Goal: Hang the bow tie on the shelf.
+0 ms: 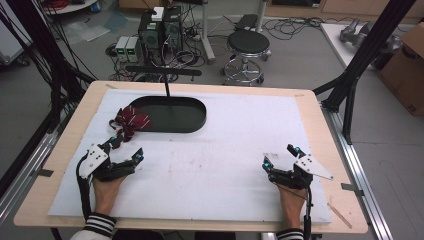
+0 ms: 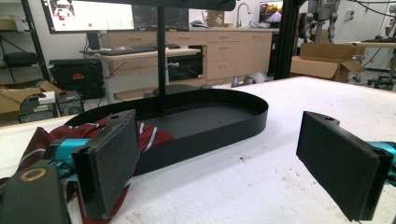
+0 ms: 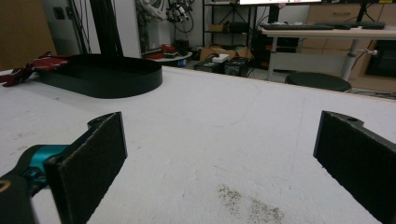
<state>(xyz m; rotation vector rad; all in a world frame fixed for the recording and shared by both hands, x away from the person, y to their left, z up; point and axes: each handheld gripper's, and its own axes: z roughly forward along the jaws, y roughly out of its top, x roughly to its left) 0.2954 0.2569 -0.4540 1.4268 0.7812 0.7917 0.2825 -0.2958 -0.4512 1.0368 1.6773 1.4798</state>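
Both the left gripper point(image 1: 123, 150) and right gripper point(image 1: 280, 156) rest with fingers spread wide, empty, seemingly readied beside the striped cloth point(image 1: 131, 120) draped over the black tray's point(image 1: 199, 120) rim.

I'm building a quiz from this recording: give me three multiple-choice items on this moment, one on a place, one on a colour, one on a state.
1. Where does the striped cloth lie?
A. Draped over the left end of the black tray
B. Under the right gripper
C. On the floor

2. What colour is the cloth mainly?
A. Yellow
B. Dark red with pale stripes
C. Green

3. How stand the left gripper's jaws?
A. Shut on the cloth
B. Shut on nothing
C. Open

Answers: 1 A, it hangs across the tray's left rim; 2 B, red shows in the high view; 3 C, a wide gap parts the pads.
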